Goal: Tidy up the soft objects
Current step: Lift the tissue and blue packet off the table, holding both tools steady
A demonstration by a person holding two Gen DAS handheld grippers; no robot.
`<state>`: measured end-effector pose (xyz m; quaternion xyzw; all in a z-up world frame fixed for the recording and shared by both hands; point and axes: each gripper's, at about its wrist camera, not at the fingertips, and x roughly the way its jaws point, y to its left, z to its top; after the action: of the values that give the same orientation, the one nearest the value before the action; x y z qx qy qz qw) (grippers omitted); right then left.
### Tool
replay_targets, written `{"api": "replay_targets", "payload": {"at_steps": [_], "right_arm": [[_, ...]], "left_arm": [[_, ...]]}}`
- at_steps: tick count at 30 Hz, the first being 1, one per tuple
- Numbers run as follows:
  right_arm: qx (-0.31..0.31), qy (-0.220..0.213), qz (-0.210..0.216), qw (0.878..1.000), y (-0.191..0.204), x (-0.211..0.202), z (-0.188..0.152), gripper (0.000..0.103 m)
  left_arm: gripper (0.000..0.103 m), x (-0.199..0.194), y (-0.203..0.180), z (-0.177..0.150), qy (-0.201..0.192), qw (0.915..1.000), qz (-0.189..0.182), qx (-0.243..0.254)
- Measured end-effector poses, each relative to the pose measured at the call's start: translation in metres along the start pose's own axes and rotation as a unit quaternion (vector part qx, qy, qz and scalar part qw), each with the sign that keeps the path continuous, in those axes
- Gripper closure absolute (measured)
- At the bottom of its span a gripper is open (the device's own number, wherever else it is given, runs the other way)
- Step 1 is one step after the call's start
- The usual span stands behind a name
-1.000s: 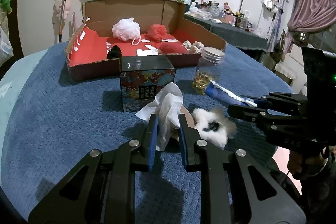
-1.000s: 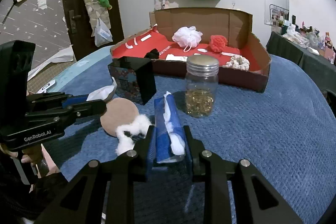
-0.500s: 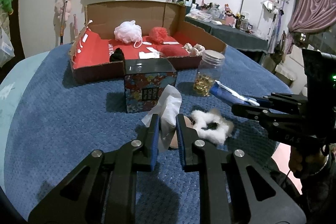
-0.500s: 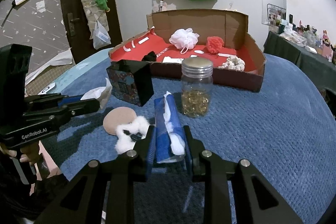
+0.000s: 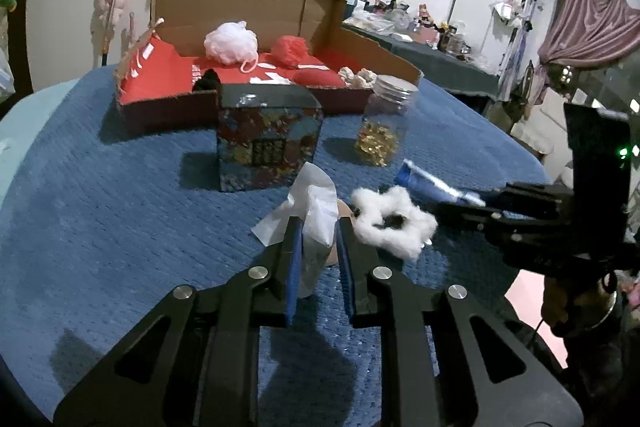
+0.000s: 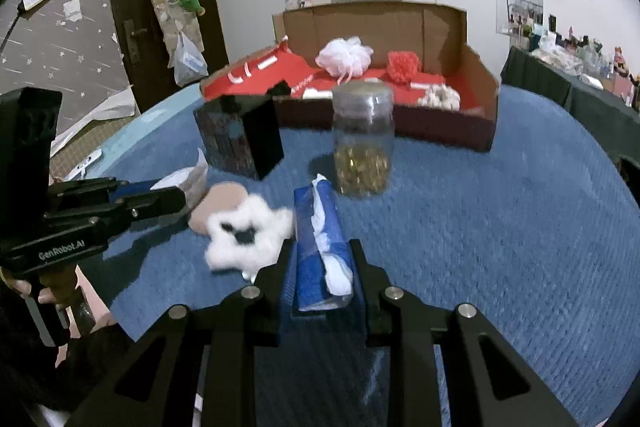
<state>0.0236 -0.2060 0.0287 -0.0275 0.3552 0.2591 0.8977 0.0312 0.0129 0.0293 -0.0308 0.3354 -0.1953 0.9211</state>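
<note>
Blue bedspread [image 5: 100,227] underlies everything. Left gripper [image 5: 318,239] pinches a white tissue [image 5: 316,207]; right gripper [image 6: 320,259] clamps a blue tissue pack [image 6: 316,227] (long axis pointing ahead). Both seem lifted; the cardboard box [image 6: 476,75] lies straight ahead, beyond the jar [image 6: 362,143].

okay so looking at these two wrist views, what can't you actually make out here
- Round tan pad: mostly covered by the white fluffy scrunchie in the right wrist view, by the tissue in the left.
- Blue tissue pack: its near end is hidden between the right tongs.
- Jar contents: golden bits, too small to identify.
- Small black item in the cardboard box: half hidden by the front wall.
</note>
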Motion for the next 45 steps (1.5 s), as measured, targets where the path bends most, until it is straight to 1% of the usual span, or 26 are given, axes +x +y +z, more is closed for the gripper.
{"api": "replay_targets", "payload": {"at_steps": [1, 2, 4, 5, 6, 7, 8, 10, 13, 16, 20, 26, 32, 34, 35, 36, 37, 38, 39, 40, 42, 44, 45], "right_arm": [[0.004, 0.004, 0.001, 1.0, -0.002, 0.001, -0.003, 0.075], [0.008, 0.008, 0.003, 1.0, -0.004, 0.003, -0.005, 0.075], [0.016, 0.011, 0.006, 1.0, -0.008, 0.004, -0.009, 0.074], [0.02, 0.009, 0.007, 1.0, -0.009, 0.003, -0.01, 0.072], [0.023, 0.008, 0.01, 1.0, -0.01, 0.002, -0.011, 0.071], [0.025, 0.005, 0.012, 1.0, -0.011, 0.001, -0.011, 0.067], [0.025, 0.004, 0.01, 1.0, -0.011, 0.001, -0.011, 0.056], [0.023, -0.003, 0.007, 1.0, -0.01, 0.0, -0.012, 0.044], [0.014, -0.009, -0.001, 1.0, -0.007, -0.002, -0.01, 0.043], [0.013, -0.012, -0.008, 1.0, -0.007, 0.001, -0.009, 0.042], [0.01, -0.017, -0.011, 1.0, -0.006, 0.004, -0.008, 0.042], [0.01, -0.018, -0.004, 1.0, -0.007, 0.005, -0.008, 0.042], [0.013, -0.023, 0.003, 1.0, -0.008, 0.004, -0.009, 0.042], [0.009, -0.023, 0.001, 1.0, -0.007, 0.004, -0.009, 0.042], [0.008, -0.024, 0.0, 1.0, -0.006, 0.004, -0.009, 0.043], [0.004, -0.023, -0.002, 1.0, -0.005, 0.005, -0.01, 0.044], [0.0, -0.021, -0.005, 1.0, -0.004, 0.007, -0.01, 0.048], [-0.004, -0.021, -0.01, 1.0, -0.003, 0.008, -0.01, 0.058], [-0.01, -0.022, -0.017, 1.0, -0.002, 0.009, -0.011, 0.065], [-0.016, -0.021, -0.016, 1.0, -0.002, 0.01, -0.012, 0.075], [-0.022, -0.029, -0.018, 0.999, -0.001, 0.009, -0.014, 0.076], [-0.023, -0.044, -0.016, 0.999, 0.0, 0.004, -0.015, 0.077], [-0.023, -0.047, -0.015, 0.999, 0.0, 0.002, -0.014, 0.077]], "left_arm": [[0.083, 0.0, 0.0, -0.001, 0.0, 1.0, -0.002, -0.003], [0.078, 0.001, 0.0, -0.001, -0.002, 1.0, -0.003, -0.004], [0.055, 0.003, 0.0, -0.002, -0.001, 0.9999, -0.004, -0.011], [0.036, 0.004, 0.001, -0.003, 0.002, 0.9998, -0.004, -0.017], [0.035, 0.004, 0.001, -0.005, -0.003, 0.9997, -0.003, -0.025], [0.035, 0.004, 0.001, -0.006, -0.011, 0.9995, -0.004, -0.028], [0.035, 0.004, 0.001, -0.007, -0.013, 0.9995, -0.009, -0.027], [0.035, 0.007, 0.0, -0.006, -0.008, 0.9996, -0.003, -0.028], [0.035, 0.013, 0.002, -0.005, -0.003, 0.9994, 0.002, -0.036], [0.035, 0.021, 0.007, -0.005, 0.011, 0.9981, 0.005, -0.06], [0.035, 0.022, 0.008, -0.006, 0.008, 0.9974, 0.005, -0.071], [0.034, 0.022, 0.011, -0.011, -0.003, 0.995, -0.003, -0.099], [0.035, 0.02, 0.002, -0.013, -0.013, 0.9959, 0.009, -0.089], [0.042, 0.021, -0.002, -0.013, -0.015, 0.9967, 0.016, -0.078], [0.05, 0.021, -0.004, -0.014, -0.018, 0.997, 0.022, -0.071], [0.054, 0.022, -0.005, -0.014, -0.019, 0.9973, 0.025, -0.066], [0.056, 0.023, -0.006, -0.015, -0.019, 0.9976, 0.025, -0.061], [0.065, 0.022, -0.007, -0.016, -0.024, 0.9976, 0.029, -0.059], [0.072, 0.022, -0.006, -0.016, -0.027, 0.9974, 0.032, -0.058], [0.072, 0.021, -0.006, -0.017, -0.028, 0.9973, 0.036, -0.057], [0.079, 0.019, -0.005, -0.016, -0.03, 0.9974, 0.034, -0.056], [0.081, 0.014, -0.006, -0.015, -0.041, 0.997, 0.045, -0.049], [0.081, 0.012, -0.008, -0.013, -0.042, 0.9973, 0.044, -0.04]]}}
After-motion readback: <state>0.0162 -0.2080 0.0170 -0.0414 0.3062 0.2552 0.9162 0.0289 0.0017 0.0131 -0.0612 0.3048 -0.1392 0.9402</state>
